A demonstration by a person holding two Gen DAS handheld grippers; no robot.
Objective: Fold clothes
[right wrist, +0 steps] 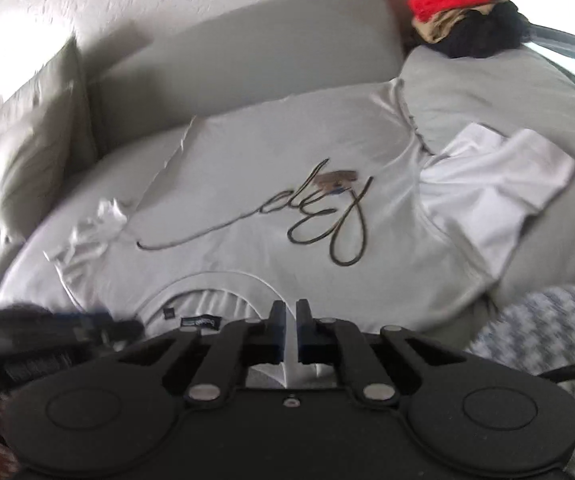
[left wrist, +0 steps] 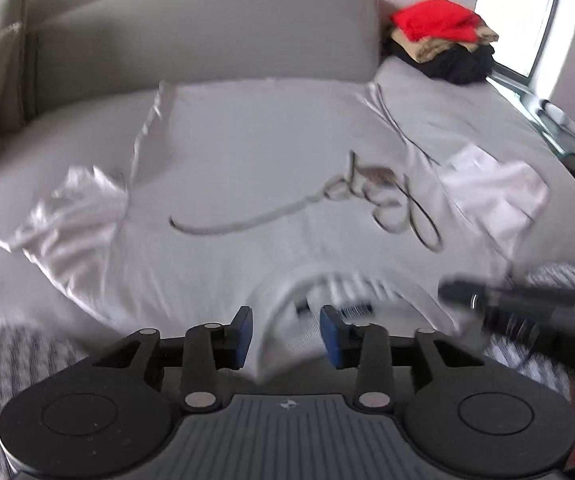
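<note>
Right wrist view: white short-sleeved cotton T-shirt with a dark looping script print, spread face-up and mostly flat on a grey-sheeted bed. Long axis runs straight away from both claws: ribbed collar nearest, hem farthest, lying against the grey upholstered headboard. One sleeve lies out to the right, partly folded over itself; the other sleeve lies crumpled to the left. Right claw sits at the collar's right side, on the shoulder seam, its fingers narrowed to a slim gap with a fold of white fabric pinched between them. Left wrist view, blurred: left claw sits at the collar's left side, blue-padded fingers standing wide with shirt fabric between them but not clamped, as far as the blur allows. The two claws are close together, one at each side of the neck opening, and each shows at the edge of the other's view; both are about equally near the shirt. Judgement: the coming move turns on the shirt lying lengthwise ahead, so the collar end would be drawn up and carried forward toward the hem, or the sleeves brought in first; the left claw has yet to take hold. Beyond the shirt: pile of red, tan and black garments at the far right corner of the bed; olive-grey pillow at far left.
</note>
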